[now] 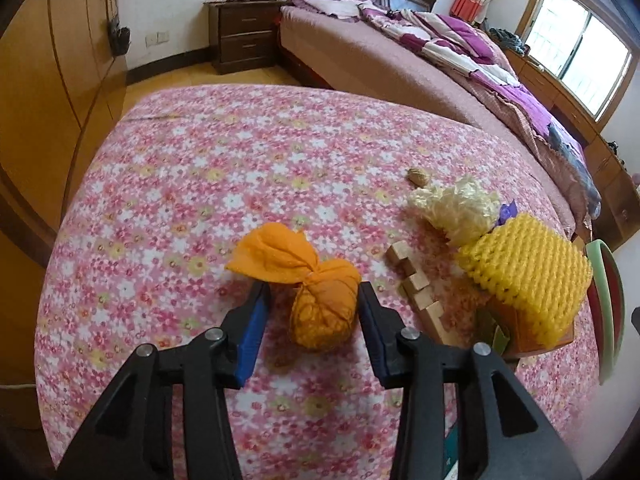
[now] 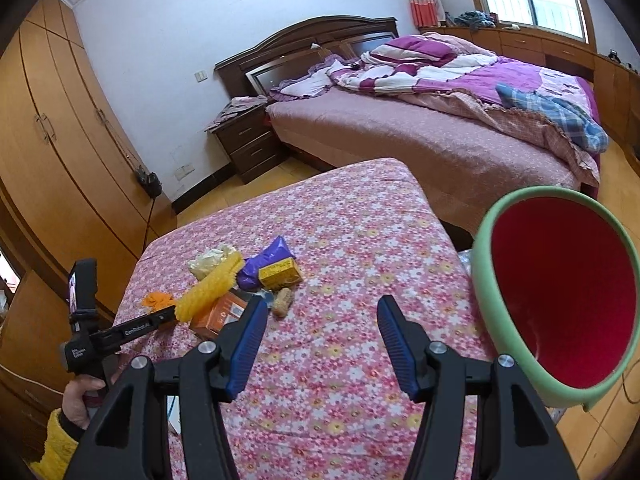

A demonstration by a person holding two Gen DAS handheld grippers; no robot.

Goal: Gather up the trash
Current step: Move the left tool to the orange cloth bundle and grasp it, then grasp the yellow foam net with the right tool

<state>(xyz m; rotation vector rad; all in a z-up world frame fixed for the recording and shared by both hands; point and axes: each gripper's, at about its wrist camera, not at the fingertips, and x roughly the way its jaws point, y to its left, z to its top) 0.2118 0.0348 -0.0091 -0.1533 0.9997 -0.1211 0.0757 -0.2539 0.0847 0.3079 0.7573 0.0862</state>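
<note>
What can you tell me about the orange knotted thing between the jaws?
The orange bundle looks like thin crinkly cloth or paper, twisted at a knot, with a round lump below and a loose flap fanning left. It lies on the flowery pink cover, between the left gripper's open blue-padded jaws, which don't visibly press it. Nothing else touches it.

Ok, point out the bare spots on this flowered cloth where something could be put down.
Free: the far half of the flowered cloth, beyond the orange bundle and toward the nightstand; also the stretch between the peanut and the red bin. Crowded: around the yellow foam net, wooden blocks and boxes.
</note>
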